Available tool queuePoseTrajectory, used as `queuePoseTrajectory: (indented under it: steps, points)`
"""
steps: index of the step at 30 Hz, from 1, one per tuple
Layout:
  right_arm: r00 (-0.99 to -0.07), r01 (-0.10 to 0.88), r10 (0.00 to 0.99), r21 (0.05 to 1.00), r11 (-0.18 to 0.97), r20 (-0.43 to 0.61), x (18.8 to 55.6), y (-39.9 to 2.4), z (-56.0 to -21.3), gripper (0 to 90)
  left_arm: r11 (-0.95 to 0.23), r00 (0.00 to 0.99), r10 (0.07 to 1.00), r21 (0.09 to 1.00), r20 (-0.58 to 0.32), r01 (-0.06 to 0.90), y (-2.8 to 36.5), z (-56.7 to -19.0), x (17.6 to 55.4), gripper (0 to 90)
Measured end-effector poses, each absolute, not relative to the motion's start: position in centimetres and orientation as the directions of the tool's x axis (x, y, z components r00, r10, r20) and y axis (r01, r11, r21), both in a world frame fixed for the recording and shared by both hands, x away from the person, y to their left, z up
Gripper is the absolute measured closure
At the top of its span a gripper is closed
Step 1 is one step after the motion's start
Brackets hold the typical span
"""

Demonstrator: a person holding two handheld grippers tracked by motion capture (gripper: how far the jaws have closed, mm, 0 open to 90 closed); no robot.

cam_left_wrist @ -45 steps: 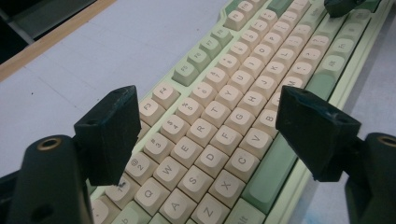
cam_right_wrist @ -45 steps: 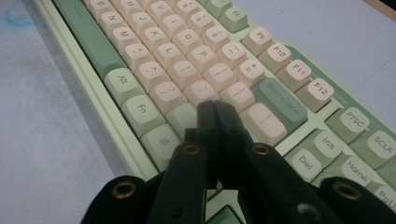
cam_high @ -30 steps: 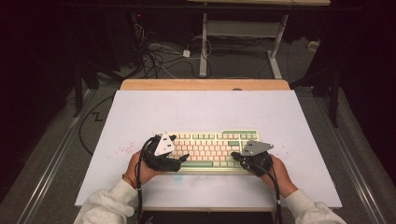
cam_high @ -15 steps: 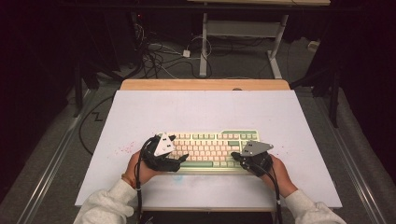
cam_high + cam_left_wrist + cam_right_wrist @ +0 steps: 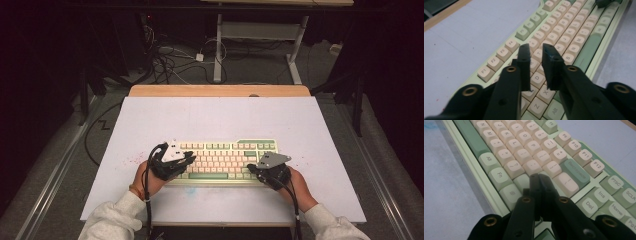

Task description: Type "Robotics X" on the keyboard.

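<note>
Mechanical keyboard (image 5: 226,160), green case with cream and green keycaps, is lying flat on the white worktop (image 5: 220,120), spanning the space between the two hand-held grippers. Left hand-held gripper (image 5: 172,162) is sitting over the keyboard's left end; in its own view (image 5: 535,53) the jaws are standing a narrow gap apart above the letter rows, gripping nothing, the F-row just beyond and to the left of the tips. Right hand-held gripper (image 5: 267,170) is sitting over the right end; in its own view (image 5: 538,178) the jaws are pressed together, tips over or on the keys near Enter, contact unclear, Backspace key (image 5: 575,172) just ahead to the right. Handling judgement: rigid case, probably fairly heavy for its size, so it should slide as one piece. Keycaps are smooth, domed and likely to pop off if pinched or pried. Better holds are the case edges at each short end, or flat pushes against the front rim.
</note>
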State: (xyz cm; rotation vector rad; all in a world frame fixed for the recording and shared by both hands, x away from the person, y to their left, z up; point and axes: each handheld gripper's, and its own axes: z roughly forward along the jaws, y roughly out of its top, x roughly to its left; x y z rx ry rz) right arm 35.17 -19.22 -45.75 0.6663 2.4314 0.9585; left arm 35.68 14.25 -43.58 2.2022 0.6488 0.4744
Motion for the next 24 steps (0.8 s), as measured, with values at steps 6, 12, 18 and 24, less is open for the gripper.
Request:
queuePoseTrajectory:
  steps: [6,12,18,24]
  points:
    - [-0.787,0.266,0.574,0.715,0.646,-0.226,35.2,-19.2,-45.8,90.0,-0.579,0.801,0.588,0.748,0.109,0.323,14.0,-43.8,36.4,87.4]
    - [-0.786,0.264,0.574,0.714,0.649,-0.231,35.1,-19.2,-45.8,90.0,-0.606,0.809,0.579,0.716,0.098,0.347,13.0,-44.1,37.3,87.7]
    - [-0.785,0.261,0.573,0.714,0.650,-0.235,35.1,-19.2,-45.8,90.0,-0.615,0.809,0.580,0.703,0.095,0.358,12.3,-44.4,38.0,87.7]
    - [-0.784,0.259,0.573,0.713,0.651,-0.238,35.1,-19.1,-45.8,90.0,-0.620,0.809,0.581,0.693,0.091,0.368,12.0,-44.6,38.5,87.7]
